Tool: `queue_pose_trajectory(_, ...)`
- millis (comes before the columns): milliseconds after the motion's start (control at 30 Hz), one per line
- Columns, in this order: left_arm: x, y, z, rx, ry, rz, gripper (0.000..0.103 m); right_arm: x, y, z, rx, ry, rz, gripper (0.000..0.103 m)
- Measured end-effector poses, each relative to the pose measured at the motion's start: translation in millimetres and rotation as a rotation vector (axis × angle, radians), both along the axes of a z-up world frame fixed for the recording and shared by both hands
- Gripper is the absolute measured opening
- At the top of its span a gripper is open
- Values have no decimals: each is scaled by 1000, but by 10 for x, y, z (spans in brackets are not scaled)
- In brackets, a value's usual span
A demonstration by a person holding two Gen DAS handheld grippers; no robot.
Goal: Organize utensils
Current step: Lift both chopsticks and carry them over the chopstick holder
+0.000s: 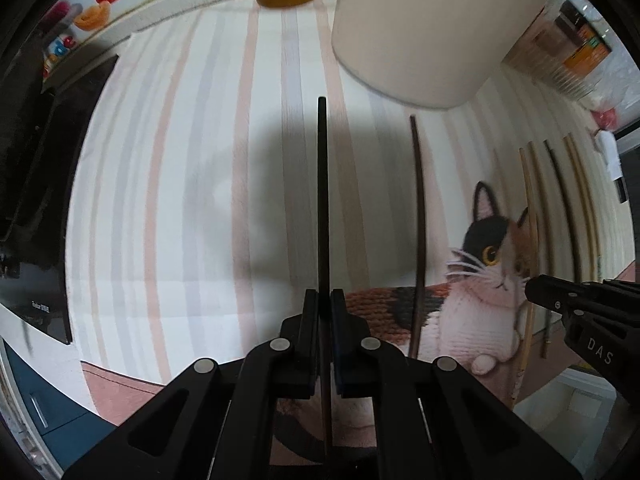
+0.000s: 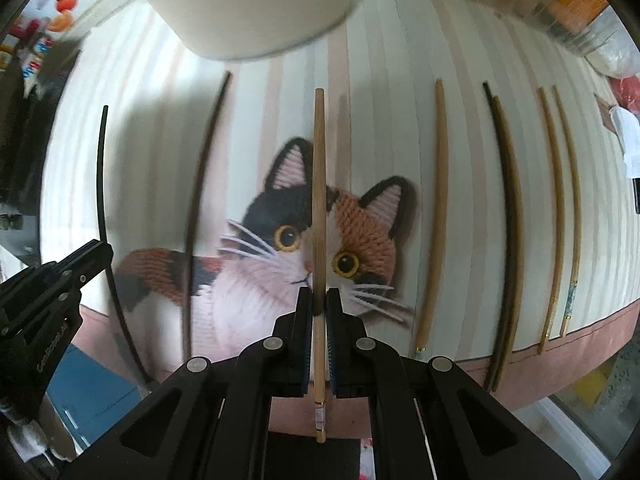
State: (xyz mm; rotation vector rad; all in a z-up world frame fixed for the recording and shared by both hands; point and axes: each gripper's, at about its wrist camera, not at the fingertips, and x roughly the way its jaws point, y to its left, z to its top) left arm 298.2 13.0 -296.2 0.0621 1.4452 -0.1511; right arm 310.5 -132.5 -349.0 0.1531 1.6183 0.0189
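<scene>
the left gripper (image 1: 324, 300), low in its frame, pinches a black chopstick (image 1: 322, 184) running up the middle. the right gripper (image 2: 319, 300) likewise clamps a light wooden chopstick (image 2: 319, 184) at centre. this looks like the pickup step; next, both likely go into the cream holder (image 2: 248, 8) at the top, needing tips aimed at its mouth.

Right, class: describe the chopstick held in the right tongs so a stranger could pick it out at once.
Find the cat picture on the striped mat. Straight over the cat's face runs a pale bamboo chopstick, clamped in the shut right tongs. Its neighbours lie on the mat untouched, and the nearest on its left is dark brown.
</scene>
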Motion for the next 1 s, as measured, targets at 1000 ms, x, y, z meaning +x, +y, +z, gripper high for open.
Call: queue_pose_trajectory(1000, 980, 155, 3195, -241, -682, 34, 3, 1140, -193, 3270, 163, -802, -97, 6)
